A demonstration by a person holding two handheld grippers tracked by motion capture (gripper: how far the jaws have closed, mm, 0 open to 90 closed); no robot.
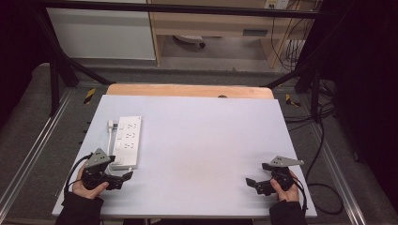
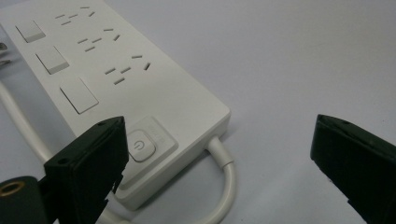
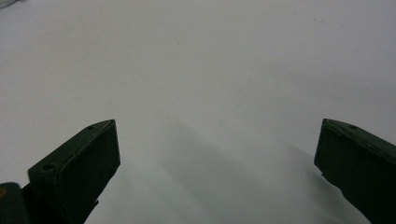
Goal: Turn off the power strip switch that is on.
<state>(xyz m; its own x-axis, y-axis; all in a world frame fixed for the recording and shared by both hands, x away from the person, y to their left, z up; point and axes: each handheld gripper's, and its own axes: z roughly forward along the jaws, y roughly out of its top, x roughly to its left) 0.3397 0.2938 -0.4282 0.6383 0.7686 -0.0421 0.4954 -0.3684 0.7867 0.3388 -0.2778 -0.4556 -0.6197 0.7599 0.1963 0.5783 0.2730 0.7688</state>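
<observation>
Left tool [image 2: 219, 172] is gaping wide just short of the power strip [image 2: 116, 79], perhaps grazing its corner; right tool [image 3: 217, 172] is hovering wide over bare worktop [image 3: 210, 70].

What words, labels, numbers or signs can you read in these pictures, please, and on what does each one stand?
Power sign, a circle with a short stroke: on the round button of the white power strip.
Faint raised lettering above that button: too blurred to read.
Yellow-and-black hazard stripes, no words: on the floor beside the table.
</observation>
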